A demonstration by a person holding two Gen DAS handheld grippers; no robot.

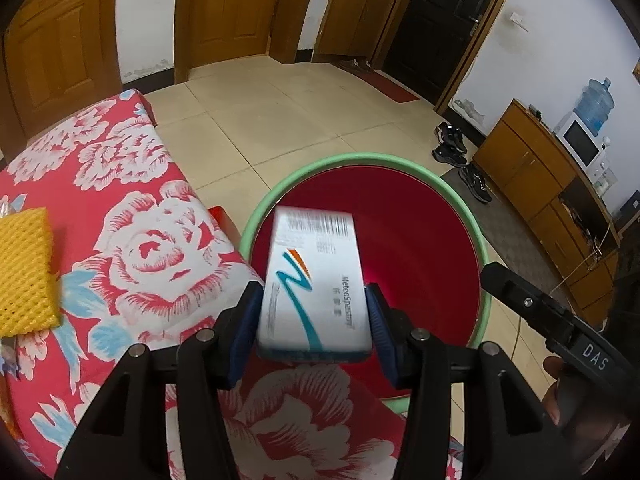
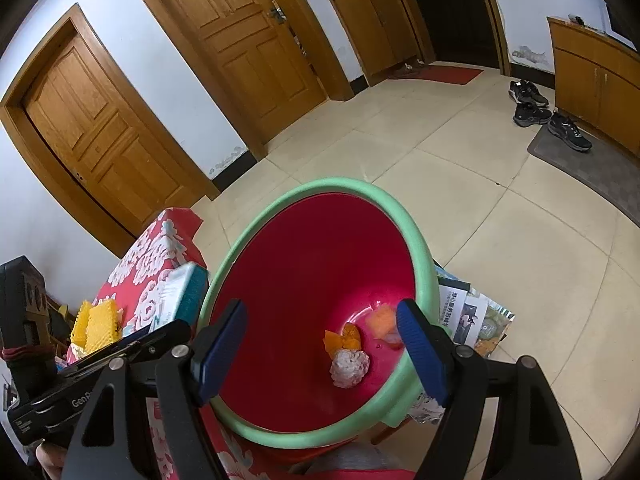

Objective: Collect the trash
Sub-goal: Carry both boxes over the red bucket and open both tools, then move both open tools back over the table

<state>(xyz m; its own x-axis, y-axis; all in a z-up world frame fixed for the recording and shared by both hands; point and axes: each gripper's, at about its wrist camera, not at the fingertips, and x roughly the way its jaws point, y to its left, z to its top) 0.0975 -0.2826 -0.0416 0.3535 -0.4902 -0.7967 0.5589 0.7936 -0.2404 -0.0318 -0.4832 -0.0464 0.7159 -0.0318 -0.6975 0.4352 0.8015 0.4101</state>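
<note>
My left gripper is shut on a white medicine box with a teal and orange logo, its pads pressed on the long sides. The box's far end hangs over the near rim of a red bin with a green rim. In the right wrist view the box shows at the bin's left edge. My right gripper hovers over the bin, jaws wide apart and nothing between them. At the bin's bottom lie a crumpled white wad and orange peel pieces.
A yellow foam net lies on the red floral cloth covering the table left of the bin. Printed papers sit by the bin's right side. Black shoes and a wooden cabinet stand across the tiled floor.
</note>
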